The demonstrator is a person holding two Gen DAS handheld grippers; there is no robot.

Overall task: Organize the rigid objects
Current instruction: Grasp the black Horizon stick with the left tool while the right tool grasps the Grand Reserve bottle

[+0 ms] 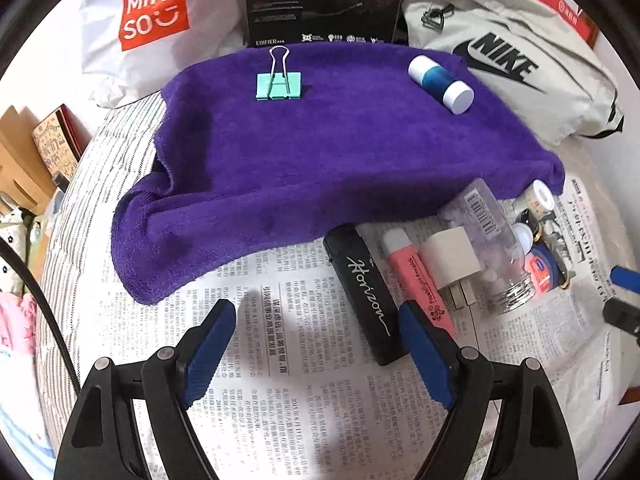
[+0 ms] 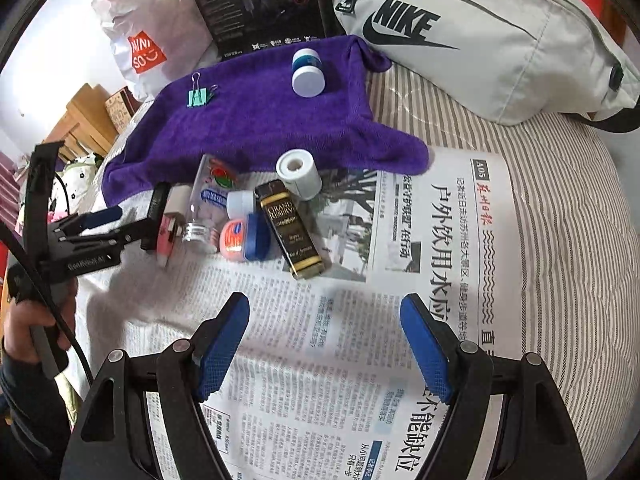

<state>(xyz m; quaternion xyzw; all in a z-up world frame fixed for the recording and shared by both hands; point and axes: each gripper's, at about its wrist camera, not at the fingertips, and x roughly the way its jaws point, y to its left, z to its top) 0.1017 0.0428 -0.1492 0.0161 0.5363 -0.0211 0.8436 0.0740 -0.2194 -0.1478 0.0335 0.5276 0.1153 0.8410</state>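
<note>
A bed covered by a grey-and-white striped sheet is seen, and newspaper is spread over it. A white wall is glimpsed at the upper left, lit brightly (apparently by daylight, though no window is shown). Light wooden furniture is placed beside the bed at the left. A white shopping bag, a black box and a pale grey bag are propped at the far side.

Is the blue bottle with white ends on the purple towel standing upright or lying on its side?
Lying on its side. The blue bottle with white ends rests lengthwise on the purple towel, one end facing each way.
</note>
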